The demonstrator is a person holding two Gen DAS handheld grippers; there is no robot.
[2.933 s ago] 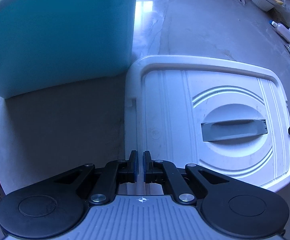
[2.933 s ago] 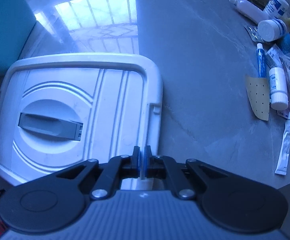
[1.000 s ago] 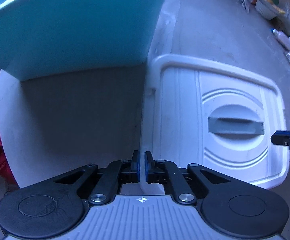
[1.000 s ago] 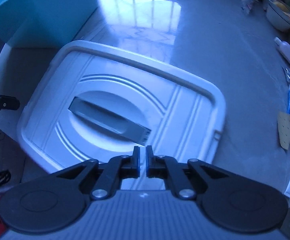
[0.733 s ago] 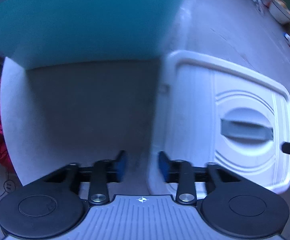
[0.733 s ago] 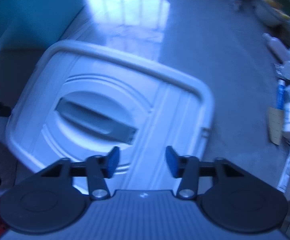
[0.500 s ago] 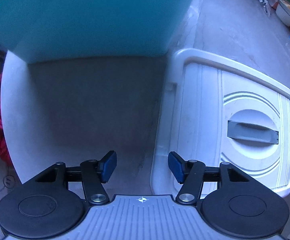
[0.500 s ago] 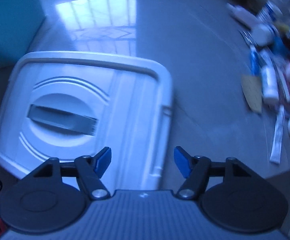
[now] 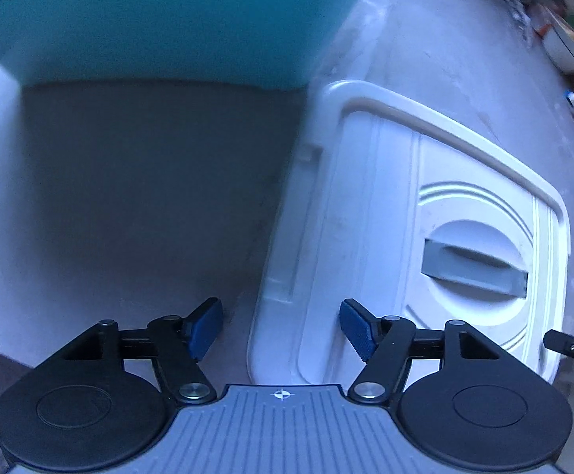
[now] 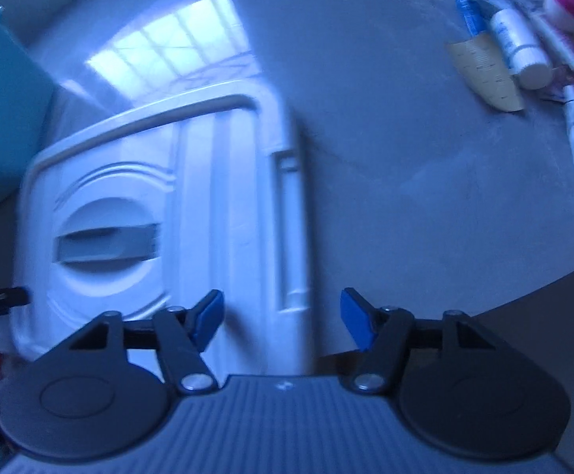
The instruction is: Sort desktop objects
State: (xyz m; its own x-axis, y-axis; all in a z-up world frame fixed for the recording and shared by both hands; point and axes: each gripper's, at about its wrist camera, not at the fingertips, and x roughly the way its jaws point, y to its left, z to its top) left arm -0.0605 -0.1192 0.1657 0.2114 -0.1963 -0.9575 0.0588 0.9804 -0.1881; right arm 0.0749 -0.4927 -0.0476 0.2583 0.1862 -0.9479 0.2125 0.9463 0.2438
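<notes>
A white plastic lid with a grey recessed handle lies flat on the grey tabletop; it also shows in the right wrist view. My left gripper is open and empty, its jaws straddling the lid's left near corner. My right gripper is open and empty over the lid's right edge. A pile of tubes, bottles and a tan patch lies at the far right; a white bottle is among them.
A teal box stands at the back left, next to the lid. The table's rounded front edge runs close on the right. A bowl and clutter sit at the far back right.
Both grippers were shut on the lid's edges and have opened and let go. The right gripper has swung right, bringing the pile of tubes and bottles closer.
</notes>
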